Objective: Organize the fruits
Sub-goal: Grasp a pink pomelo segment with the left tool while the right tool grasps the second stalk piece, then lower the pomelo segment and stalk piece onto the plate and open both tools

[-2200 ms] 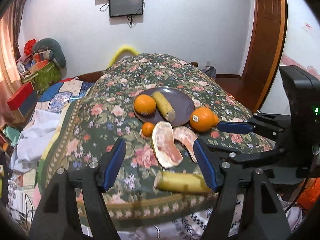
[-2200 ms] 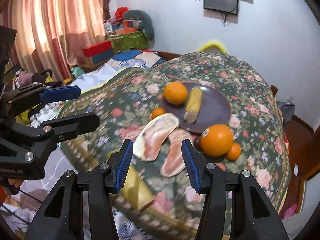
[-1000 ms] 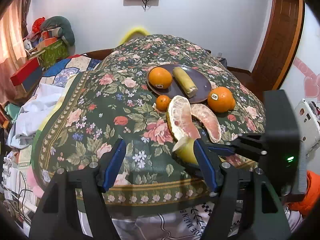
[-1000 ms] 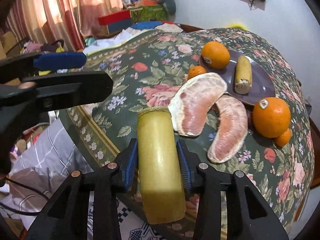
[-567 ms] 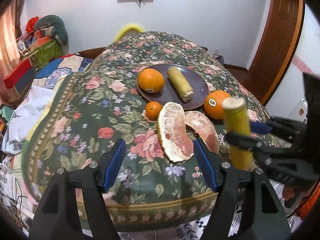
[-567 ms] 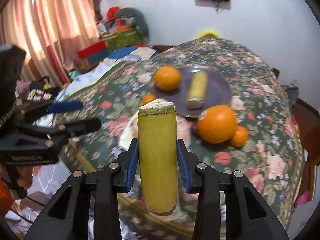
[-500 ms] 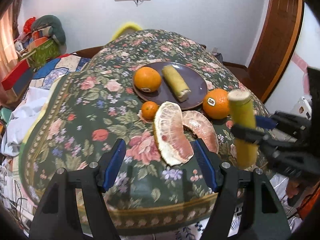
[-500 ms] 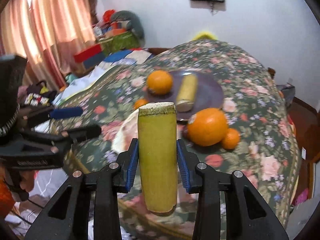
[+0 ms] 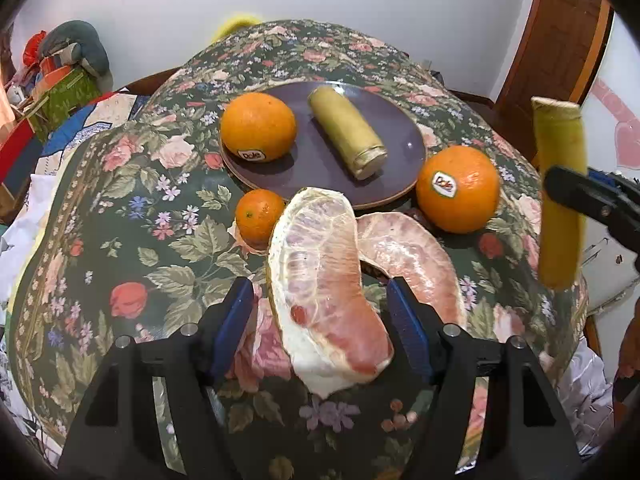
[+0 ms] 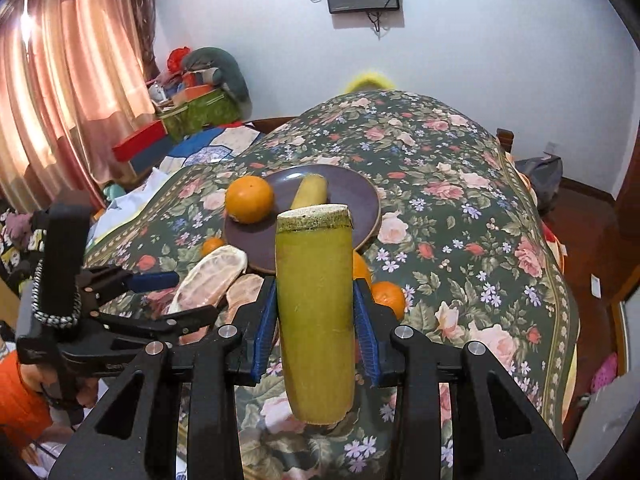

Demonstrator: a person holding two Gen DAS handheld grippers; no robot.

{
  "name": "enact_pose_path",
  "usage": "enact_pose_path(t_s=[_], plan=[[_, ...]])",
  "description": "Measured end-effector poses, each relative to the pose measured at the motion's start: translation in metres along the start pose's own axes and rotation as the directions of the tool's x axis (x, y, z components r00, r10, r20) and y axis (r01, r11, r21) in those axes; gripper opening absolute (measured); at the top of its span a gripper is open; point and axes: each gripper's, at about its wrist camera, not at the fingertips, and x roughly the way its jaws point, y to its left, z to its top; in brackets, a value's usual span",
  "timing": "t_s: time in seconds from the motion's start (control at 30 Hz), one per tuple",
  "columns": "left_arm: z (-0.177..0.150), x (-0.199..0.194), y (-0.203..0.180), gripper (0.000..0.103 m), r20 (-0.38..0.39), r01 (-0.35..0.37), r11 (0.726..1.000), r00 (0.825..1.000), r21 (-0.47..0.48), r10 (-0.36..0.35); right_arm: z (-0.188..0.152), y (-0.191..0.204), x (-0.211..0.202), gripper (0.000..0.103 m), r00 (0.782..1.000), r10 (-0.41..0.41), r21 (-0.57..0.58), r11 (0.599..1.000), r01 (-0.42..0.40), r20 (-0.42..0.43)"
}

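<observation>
My right gripper (image 10: 315, 334) is shut on a yellow-green sugarcane piece (image 10: 314, 312) and holds it upright above the table's near edge; it also shows at the right of the left wrist view (image 9: 560, 192). My left gripper (image 9: 320, 332) is open, its blue pads either side of a big pomelo segment (image 9: 324, 280) without touching. A second pomelo segment (image 9: 408, 252) lies to its right. A dark plate (image 9: 396, 148) holds an orange (image 9: 258, 126) and another sugarcane piece (image 9: 348, 132). A large orange (image 9: 458, 188) and a small mandarin (image 9: 258, 214) lie beside the plate.
The round table has a dark floral cloth (image 9: 120, 240). Another small mandarin (image 10: 387, 298) lies right of the held cane. Boxes and bedding (image 10: 188, 116) are piled at the left by pink curtains (image 10: 72, 80). A wooden door (image 9: 560, 40) stands at the right.
My right gripper closed on the sugarcane piece at the table's front edge and lifted it upright, then carried it toward the plate. My left gripper moved in around the big pomelo segment.
</observation>
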Motion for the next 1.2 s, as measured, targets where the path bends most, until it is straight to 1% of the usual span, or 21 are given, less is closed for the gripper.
enact_pose_path(t_s=[0.1, 0.2, 0.27, 0.33, 0.37, 0.53, 0.7, 0.93, 1.2], plan=[[0.001, 0.011, 0.003, 0.067, -0.019, 0.005, 1.000, 1.000, -0.014, -0.005, 0.002, -0.002, 0.003, 0.034, 1.000, 0.004, 0.005, 1.000, -0.004, 0.001], [0.003, 0.016, 0.003, 0.066, -0.011, -0.009, 1.000, 1.000, -0.008, 0.009, 0.002, -0.003, 0.005, 0.034, 1.000, 0.005, 0.003, 1.000, -0.005, 0.000], [0.004, 0.017, 0.003, 0.058, -0.002, -0.009, 1.000, 1.000, -0.005, 0.009, 0.002, -0.003, 0.005, 0.034, 1.000, 0.008, 0.004, 1.000, -0.008, -0.001], [0.006, 0.018, 0.005, 0.051, -0.003, 0.012, 1.000, 1.000, -0.012, -0.012, 0.002, -0.003, 0.006, 0.034, 1.000, 0.010, 0.004, 1.000, -0.010, -0.004], [0.007, 0.017, 0.006, 0.051, -0.004, 0.013, 1.000, 1.000, -0.017, -0.013, 0.002, -0.002, 0.006, 0.034, 1.000, 0.010, 0.003, 1.000, -0.010, -0.003], [0.008, 0.011, 0.008, 0.050, 0.004, 0.005, 1.000, 1.000, -0.023, -0.005, 0.005, -0.001, 0.002, 0.034, 1.000, 0.009, -0.002, 1.000, -0.008, 0.008], [0.014, -0.009, 0.015, 0.050, 0.055, 0.015, 0.999, 0.998, -0.041, -0.012, 0.013, -0.002, -0.002, 0.034, 1.000, 0.002, -0.003, 1.000, -0.002, 0.031], [0.038, -0.033, 0.019, 0.050, 0.139, 0.010, 0.999, 0.990, -0.036, -0.005, 0.031, -0.008, 0.001, 0.034, 0.998, -0.006, 0.007, 1.000, 0.006, 0.062], [0.070, -0.045, 0.019, 0.050, 0.221, 0.022, 0.999, 0.975, -0.029, -0.015, 0.050, -0.010, 0.009, 0.034, 0.996, 0.002, 0.006, 1.000, -0.002, 0.092]])
